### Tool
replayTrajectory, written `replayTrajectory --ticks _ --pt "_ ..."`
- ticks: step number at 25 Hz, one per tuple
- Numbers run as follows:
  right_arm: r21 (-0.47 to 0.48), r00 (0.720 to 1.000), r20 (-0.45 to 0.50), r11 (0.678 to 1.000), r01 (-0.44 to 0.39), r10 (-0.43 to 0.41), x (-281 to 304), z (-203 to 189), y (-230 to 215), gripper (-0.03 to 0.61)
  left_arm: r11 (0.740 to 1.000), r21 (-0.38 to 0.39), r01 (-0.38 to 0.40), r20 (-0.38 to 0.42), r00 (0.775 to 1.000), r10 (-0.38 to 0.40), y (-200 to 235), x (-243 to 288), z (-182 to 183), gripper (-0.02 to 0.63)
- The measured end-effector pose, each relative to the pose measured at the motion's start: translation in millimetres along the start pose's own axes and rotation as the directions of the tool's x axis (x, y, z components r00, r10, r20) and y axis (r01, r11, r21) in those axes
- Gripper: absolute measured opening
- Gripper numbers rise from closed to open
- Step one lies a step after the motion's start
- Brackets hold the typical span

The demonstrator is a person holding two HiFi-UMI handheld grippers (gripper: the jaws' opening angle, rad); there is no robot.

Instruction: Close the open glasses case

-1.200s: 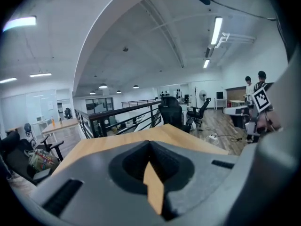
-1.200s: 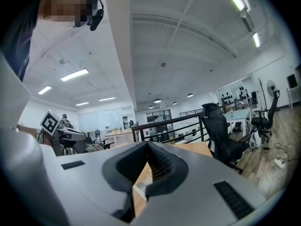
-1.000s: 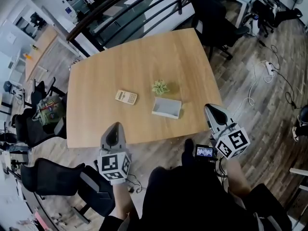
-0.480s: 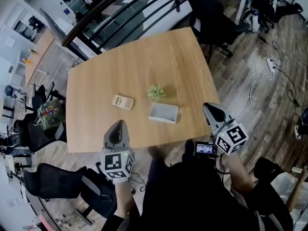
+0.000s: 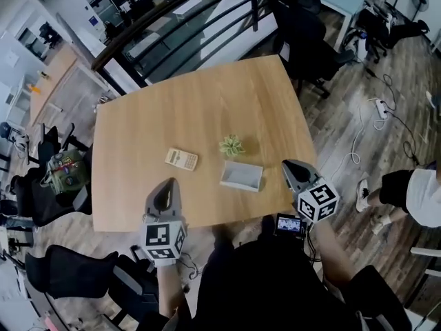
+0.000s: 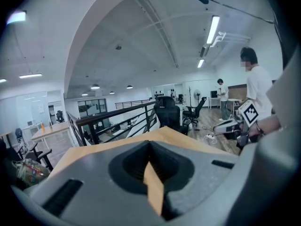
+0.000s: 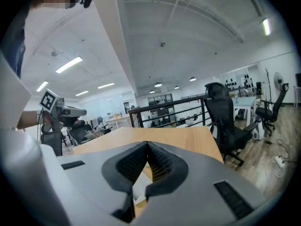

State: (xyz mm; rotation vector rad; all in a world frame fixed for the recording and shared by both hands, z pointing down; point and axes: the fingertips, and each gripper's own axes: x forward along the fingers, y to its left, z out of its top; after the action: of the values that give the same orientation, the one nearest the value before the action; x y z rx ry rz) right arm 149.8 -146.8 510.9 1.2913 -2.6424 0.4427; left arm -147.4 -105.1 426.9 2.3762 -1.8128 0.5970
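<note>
The open glasses case (image 5: 241,176), a pale grey shallow box, lies on the wooden table (image 5: 193,102) near its front edge. My right gripper (image 5: 290,166) hangs just right of the case at the table's edge, jaws shut and empty. A pale strip of the case (image 7: 139,188) shows low between its jaws in the right gripper view (image 7: 147,143). My left gripper (image 5: 167,185) is over the front edge, well left of the case, also shut with nothing in it (image 6: 149,142).
A calculator (image 5: 181,158) and a small green plant (image 5: 231,145) lie just behind and left of the case. Black office chairs (image 5: 306,43) stand off the far right corner. A railing (image 5: 172,26) runs behind the table. A person (image 5: 413,195) is at the right edge.
My right gripper has come lower and closer to the case's right side. The left gripper has shifted slightly along the front edge. Both have stayed shut.
</note>
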Motion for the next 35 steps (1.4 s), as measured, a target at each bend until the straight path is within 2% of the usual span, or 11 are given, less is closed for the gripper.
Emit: replayTrajectory --ticks 2,5,8,12,17,22,26,27,28,29,35 --pt "0.017 0.998 -0.053 1.000 -0.017 0.018 22.3 -15.0 11.7 0.014 1.000 -0.007 -0.002 -0.001 1.000 0.002 11.5 -4.5 -1.0 0.002" --pt "-0.011 0.993 -0.102 0.999 -0.053 0.052 51.1 -26.1 18.2 0.014 1.000 -0.027 -0.006 0.000 1.000 0.006 19.8 -2.9 -5.5 0.002" --pt "-0.025 0.974 -0.197 0.993 -0.115 0.108 84.5 -52.5 22.2 0.015 0.999 -0.032 -0.018 -0.012 1.000 0.018 29.1 -6.2 -12.9 0.002" --pt "-0.016 0.934 -0.349 0.996 -0.090 0.079 120.4 -99.5 -0.7 0.015 0.999 -0.039 -0.031 -0.021 0.999 0.030 41.4 -9.2 -18.9 0.002" --pt "0.009 0.860 -0.508 0.998 -0.062 0.058 146.0 -150.9 -20.1 0.015 0.998 -0.045 -0.051 -0.037 0.998 0.049 53.4 -16.9 -24.4 0.002" --pt "0.049 0.859 -0.508 0.998 -0.048 0.066 152.2 -157.3 -23.0 0.015 0.996 -0.056 -0.074 -0.048 0.996 0.071 60.7 -21.8 -32.3 0.002" --pt "0.061 0.861 -0.496 0.994 -0.094 0.112 154.2 -153.9 -16.7 0.015 0.995 -0.061 -0.084 -0.058 0.995 0.081 65.0 -21.6 -35.9 0.002" --pt "0.069 0.861 -0.490 0.991 -0.117 0.136 154.2 -153.3 -12.8 0.042 0.995 -0.061 -0.085 -0.058 0.995 0.081 65.4 -21.4 -35.7 0.002" --pt "0.072 0.860 -0.486 0.987 -0.140 0.158 153.8 -152.9 -8.8 0.113 0.995 -0.060 -0.085 -0.057 0.995 0.081 65.5 -21.0 -35.4 0.002" --pt "0.071 0.858 -0.483 0.985 -0.159 0.174 153.1 -152.7 -5.4 0.138 0.995 -0.059 -0.084 -0.057 0.995 0.080 65.6 -20.6 -35.2 0.002" --pt "0.080 0.838 -0.489 0.969 -0.233 0.242 151.4 -154.5 10.2 0.172 0.994 -0.063 -0.091 -0.062 0.994 0.087 73.0 -19.0 -37.1 0.002"
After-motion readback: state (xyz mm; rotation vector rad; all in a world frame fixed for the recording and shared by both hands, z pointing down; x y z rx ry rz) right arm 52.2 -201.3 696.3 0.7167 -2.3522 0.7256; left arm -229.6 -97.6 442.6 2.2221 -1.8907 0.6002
